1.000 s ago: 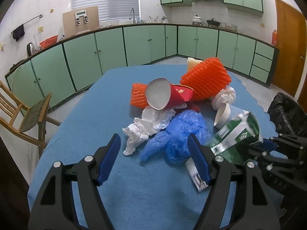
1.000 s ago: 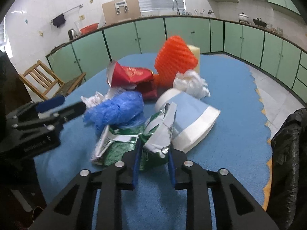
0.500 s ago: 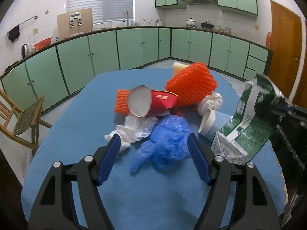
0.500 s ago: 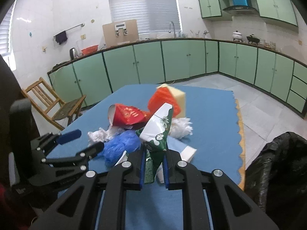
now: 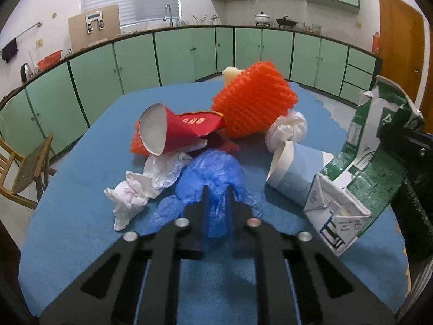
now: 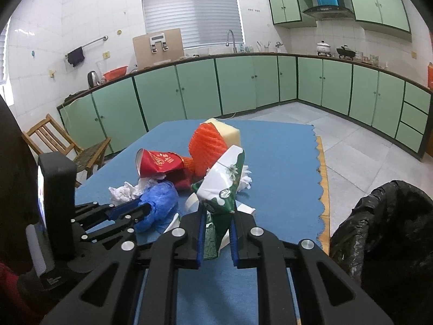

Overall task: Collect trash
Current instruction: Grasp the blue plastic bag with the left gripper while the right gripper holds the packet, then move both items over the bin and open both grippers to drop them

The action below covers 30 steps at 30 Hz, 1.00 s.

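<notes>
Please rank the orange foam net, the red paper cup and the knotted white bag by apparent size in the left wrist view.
1. orange foam net, clearly largest.
2. red paper cup.
3. knotted white bag, smallest, though partly hidden behind the pale blue cup.

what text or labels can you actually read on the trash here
No text reads clearly in either view.
Red paper cup: gold characters, too blurred to read.
Green and white carton: small print and a large letter, perhaps "A", cut off.
The carton's round logo in the right wrist view: too small.
</notes>
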Available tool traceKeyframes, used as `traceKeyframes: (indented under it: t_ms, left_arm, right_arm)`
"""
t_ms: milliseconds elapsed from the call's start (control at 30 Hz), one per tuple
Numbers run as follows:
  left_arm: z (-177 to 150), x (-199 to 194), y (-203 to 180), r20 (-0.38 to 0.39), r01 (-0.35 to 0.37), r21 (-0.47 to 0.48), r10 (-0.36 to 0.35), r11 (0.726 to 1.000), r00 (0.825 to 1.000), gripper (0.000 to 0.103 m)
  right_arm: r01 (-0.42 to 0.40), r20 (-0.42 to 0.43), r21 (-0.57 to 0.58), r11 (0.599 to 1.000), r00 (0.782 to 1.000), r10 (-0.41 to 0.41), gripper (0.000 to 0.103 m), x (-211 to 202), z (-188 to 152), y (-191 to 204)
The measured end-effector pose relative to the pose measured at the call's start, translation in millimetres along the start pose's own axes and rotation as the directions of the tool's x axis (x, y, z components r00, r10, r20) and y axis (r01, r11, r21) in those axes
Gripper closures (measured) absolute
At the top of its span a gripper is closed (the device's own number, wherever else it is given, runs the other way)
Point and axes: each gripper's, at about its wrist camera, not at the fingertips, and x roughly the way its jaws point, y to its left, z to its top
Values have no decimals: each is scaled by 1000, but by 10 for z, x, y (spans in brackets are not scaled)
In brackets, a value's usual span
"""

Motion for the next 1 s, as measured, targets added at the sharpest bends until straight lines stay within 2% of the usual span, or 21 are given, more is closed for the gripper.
traceKeyframes:
  t_ms: [233, 533, 733, 1000]
  left_arm:
    - [131, -266, 48, 66, 36, -38, -34, 999, 997, 99]
    - [381, -616, 5, 141, 103, -70, -93, 992, 986, 100]
    - [523, -730, -178, 180, 154, -44, -144, 987, 973, 100]
    - [707, -769, -606, 203, 248, 15, -246, 969, 948, 100]
  right_arm:
    - [-6, 20, 3, 1000, 1000, 6, 88, -76, 32, 11]
    - [4, 56, 3, 1000, 998, -4, 88, -247, 171, -21]
    - [38, 78, 16, 999, 996, -39, 88, -410, 242, -131]
    - [134, 123, 53, 990, 983, -140, 88, -785, 305, -478]
